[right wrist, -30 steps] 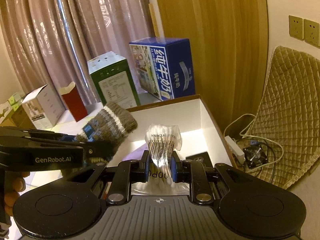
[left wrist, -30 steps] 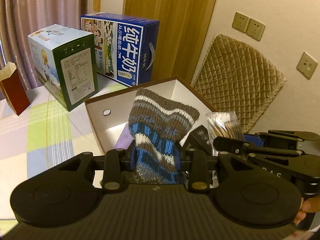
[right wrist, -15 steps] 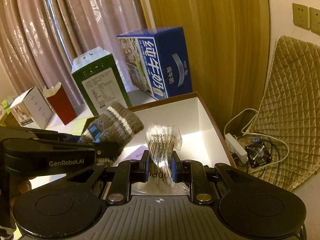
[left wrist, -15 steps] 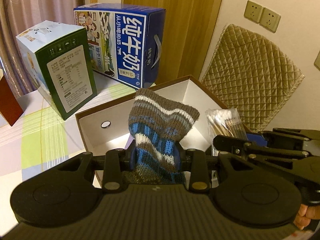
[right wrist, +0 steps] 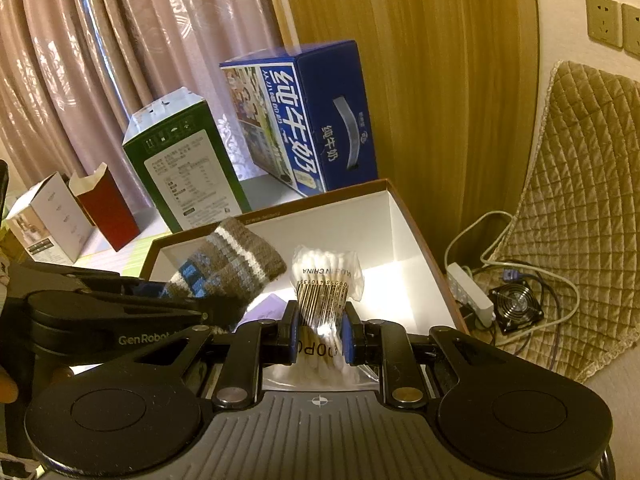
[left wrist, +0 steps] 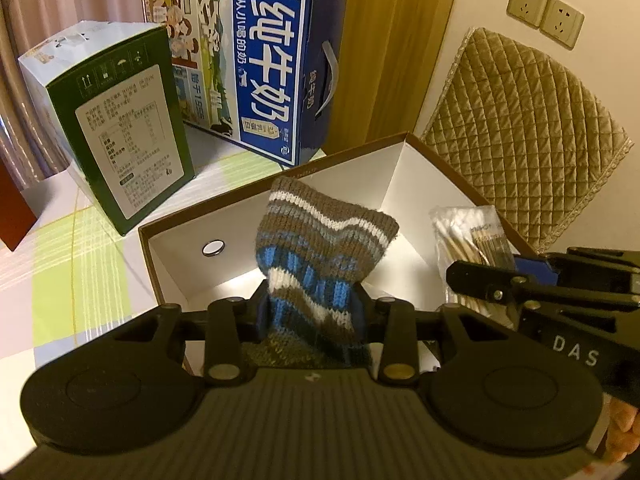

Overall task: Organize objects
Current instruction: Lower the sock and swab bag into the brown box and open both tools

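Knitted sock (left wrist: 320, 264) between slackening left jaws; swab packet (right wrist: 326, 280) clenched right; fan (right wrist: 516, 308) right-view only.

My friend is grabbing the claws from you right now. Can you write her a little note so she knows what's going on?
Left claw: its jaws have just been opening a little, but the pads press on the striped brown, blue and white knitted sock, held over the open white cardboard box with brown rim.
Right claw: shut on the clear plastic packet of cotton swabs, also over the box.
Done: both things carried to the box.
Left: lower them in and let go of each.
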`<act>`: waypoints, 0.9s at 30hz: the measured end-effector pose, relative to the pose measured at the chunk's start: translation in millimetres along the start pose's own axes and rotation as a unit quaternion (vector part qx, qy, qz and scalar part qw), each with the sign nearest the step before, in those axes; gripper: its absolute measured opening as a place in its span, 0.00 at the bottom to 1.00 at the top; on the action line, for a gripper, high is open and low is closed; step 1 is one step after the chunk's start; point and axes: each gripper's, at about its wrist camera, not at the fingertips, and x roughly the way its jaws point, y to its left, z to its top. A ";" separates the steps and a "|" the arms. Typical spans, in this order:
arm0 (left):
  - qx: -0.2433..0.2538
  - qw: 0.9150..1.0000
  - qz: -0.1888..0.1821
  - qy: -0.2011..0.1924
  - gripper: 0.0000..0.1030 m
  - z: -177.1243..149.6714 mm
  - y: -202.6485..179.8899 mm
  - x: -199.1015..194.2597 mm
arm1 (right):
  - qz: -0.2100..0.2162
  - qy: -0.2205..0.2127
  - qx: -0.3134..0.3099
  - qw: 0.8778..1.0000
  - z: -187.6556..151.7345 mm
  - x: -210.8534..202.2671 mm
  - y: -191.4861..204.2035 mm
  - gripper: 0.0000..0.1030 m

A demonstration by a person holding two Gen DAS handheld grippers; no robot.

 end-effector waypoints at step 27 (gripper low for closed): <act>0.009 0.999 0.027 -0.020 0.87 0.3 8.3 -15.7 | 0.012 0.012 0.001 1.000 -1.9 9.9 4.0 0.18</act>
